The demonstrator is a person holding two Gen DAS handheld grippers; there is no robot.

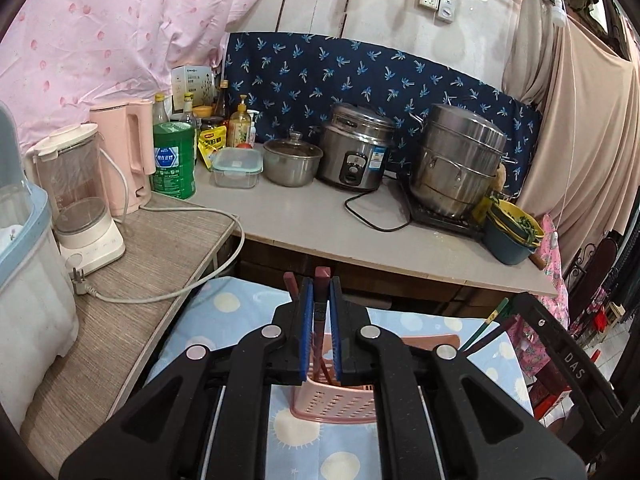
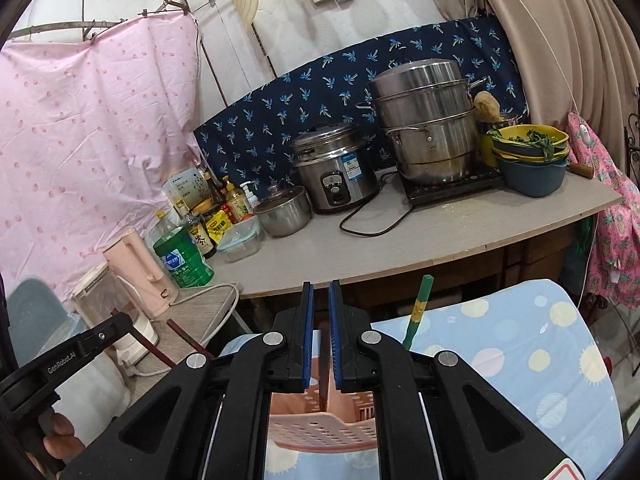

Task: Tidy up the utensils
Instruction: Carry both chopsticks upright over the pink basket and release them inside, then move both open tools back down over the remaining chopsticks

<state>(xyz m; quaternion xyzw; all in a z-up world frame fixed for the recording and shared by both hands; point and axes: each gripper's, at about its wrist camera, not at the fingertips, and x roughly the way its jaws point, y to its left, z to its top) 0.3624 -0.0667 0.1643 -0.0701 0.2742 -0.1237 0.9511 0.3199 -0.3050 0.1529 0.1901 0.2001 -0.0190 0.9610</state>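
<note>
The left gripper [image 1: 321, 304] is clamped on dark red chopsticks [image 1: 320, 320] standing over the pink slotted utensil basket [image 1: 336, 400]; the right gripper [image 2: 321, 320] pinches another dark red chopstick [image 2: 322, 384] above that basket, which sits on the blue sun-print cloth [image 2: 520, 360]; a green chopstick [image 2: 418, 312] leans beside it.

On the grey counter [image 1: 320, 216] a rice cooker [image 1: 354, 148] stands between a lidded steel pot [image 1: 292, 160] and a tall steamer [image 1: 460, 164], with a green can [image 1: 174, 156], pink kettle [image 1: 128, 152] and blender [image 1: 80, 208] further left.
</note>
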